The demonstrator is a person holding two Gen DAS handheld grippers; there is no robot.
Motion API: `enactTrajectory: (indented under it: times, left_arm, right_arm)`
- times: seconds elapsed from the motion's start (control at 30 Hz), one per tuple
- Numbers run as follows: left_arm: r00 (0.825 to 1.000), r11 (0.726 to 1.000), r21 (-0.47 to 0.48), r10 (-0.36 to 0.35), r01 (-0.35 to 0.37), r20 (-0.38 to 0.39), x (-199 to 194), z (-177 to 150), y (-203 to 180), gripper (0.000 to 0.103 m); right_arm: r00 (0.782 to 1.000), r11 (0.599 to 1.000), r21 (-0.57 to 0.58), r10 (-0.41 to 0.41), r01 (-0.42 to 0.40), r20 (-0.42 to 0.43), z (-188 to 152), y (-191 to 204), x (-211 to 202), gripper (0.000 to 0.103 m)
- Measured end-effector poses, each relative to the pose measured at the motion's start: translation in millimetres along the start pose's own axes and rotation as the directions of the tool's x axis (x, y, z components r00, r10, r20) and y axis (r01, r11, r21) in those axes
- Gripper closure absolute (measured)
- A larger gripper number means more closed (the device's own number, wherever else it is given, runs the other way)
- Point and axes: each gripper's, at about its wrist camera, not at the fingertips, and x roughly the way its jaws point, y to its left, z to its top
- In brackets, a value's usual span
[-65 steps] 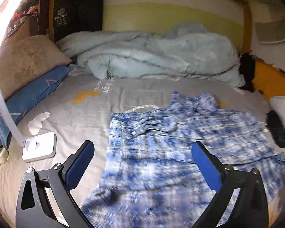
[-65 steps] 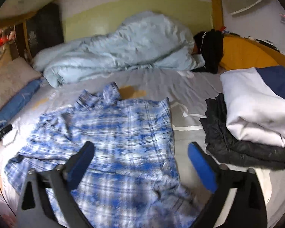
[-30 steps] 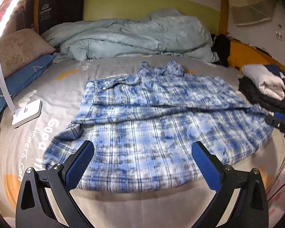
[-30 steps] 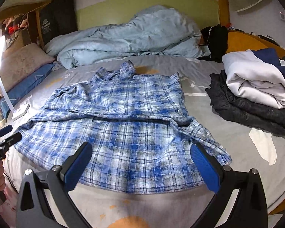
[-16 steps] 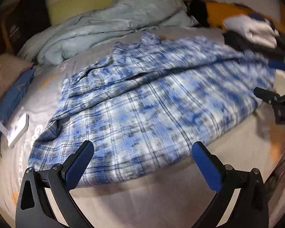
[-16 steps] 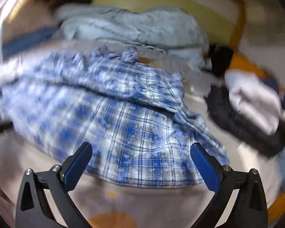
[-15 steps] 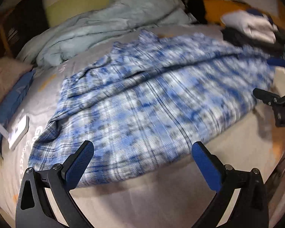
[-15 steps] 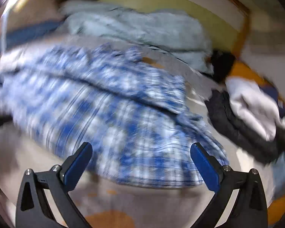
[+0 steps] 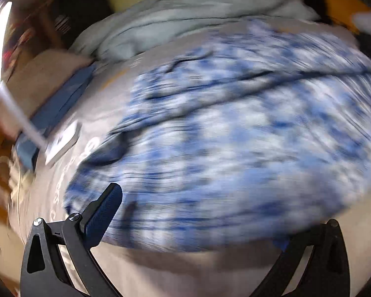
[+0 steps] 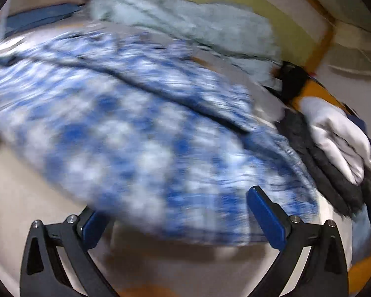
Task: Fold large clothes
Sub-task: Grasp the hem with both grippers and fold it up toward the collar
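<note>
A blue and white plaid shirt (image 9: 235, 136) lies spread on the grey bed sheet (image 9: 99, 104), collar toward the far side; motion blurs both views. My left gripper (image 9: 193, 227) is open at the shirt's near hem, toward its left corner. The hem covers most of that gripper's right finger. In the right wrist view the same shirt (image 10: 136, 128) fills the middle. My right gripper (image 10: 180, 222) is open at the near hem toward the right corner, and cloth hides the tip of its left finger. Neither gripper holds anything.
A rumpled light blue duvet (image 9: 185, 17) lies along the far side of the bed. A white lamp base (image 9: 61, 143) and a blue pillow (image 9: 61, 104) sit at the left. Folded white and black clothes (image 10: 334, 136) are stacked at the right.
Both grippers have swung down and closer to the shirt's near hem, which now overlaps one finger in each view. The shirt lies where it was.
</note>
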Motion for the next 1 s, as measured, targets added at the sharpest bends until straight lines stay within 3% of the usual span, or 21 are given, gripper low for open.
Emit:
enactTrajectory:
  times: [0.03,0.07,0.1,0.13,0.17,0.27,0.37,0.43,0.57,0.67,0.83,1.0]
  left_arm:
    - [1.000,0.999,-0.047,0.007,-0.007,-0.004,3,1,9,0.003]
    - [1.000,0.997,-0.082,0.018,-0.018,0.001,6,0,18,0.020]
    - [0.999,0.994,-0.107,0.031,-0.029,0.010,6,0,26,0.054]
    - [0.999,0.991,-0.124,0.045,-0.042,0.015,6,0,32,0.072]
    - [0.998,0.989,-0.141,0.054,-0.051,0.016,7,1,37,0.093]
    - [0.998,0.974,-0.228,0.019,-0.004,0.062,-7,1,51,0.097]
    - [0.986,0.977,-0.212,0.068,-0.035,0.152,-35,3,50,0.097]
    - [0.983,0.976,-0.218,0.051,-0.012,0.174,-53,4,54,0.098]
    - [0.989,0.982,-0.184,-0.017,0.044,0.146,-76,-2,66,0.098]
    - [0.996,0.990,-0.125,-0.050,0.058,0.071,-77,-5,66,0.097]
    - [0.995,0.972,-0.212,-0.102,0.103,0.015,-63,26,83,0.097]
    - [0.999,0.987,-0.159,-0.026,0.033,0.046,-39,90,78,0.096]
  right_arm:
    - [0.999,0.999,0.017,-0.041,0.042,-0.005,0,-7,4,0.015]
    - [0.998,0.997,0.034,-0.062,0.063,-0.016,1,-13,8,0.041]
    - [0.997,0.996,0.054,-0.065,0.067,-0.032,1,-19,11,0.055]
    - [0.997,0.995,0.080,-0.058,0.061,-0.047,0,-26,13,0.079]
    - [0.997,0.992,0.113,-0.046,0.053,-0.060,0,-35,15,0.094]
    - [0.998,0.973,0.224,-0.049,0.056,-0.040,-1,-61,7,0.098]
    - [0.999,0.959,0.282,-0.024,0.016,0.026,-3,-77,-20,0.100]
    - [0.998,0.956,0.294,-0.019,0.003,0.053,-7,-86,-35,0.101]
    - [0.996,0.952,0.303,0.032,-0.055,0.081,-23,-102,-72,0.101]
    - [0.996,0.965,0.256,0.030,-0.051,0.085,-23,-101,-80,0.101]
    - [0.995,0.967,0.249,0.032,-0.056,0.099,15,-108,-67,0.101]
    - [0.996,0.963,0.264,0.029,-0.052,0.088,72,-113,-34,0.101]
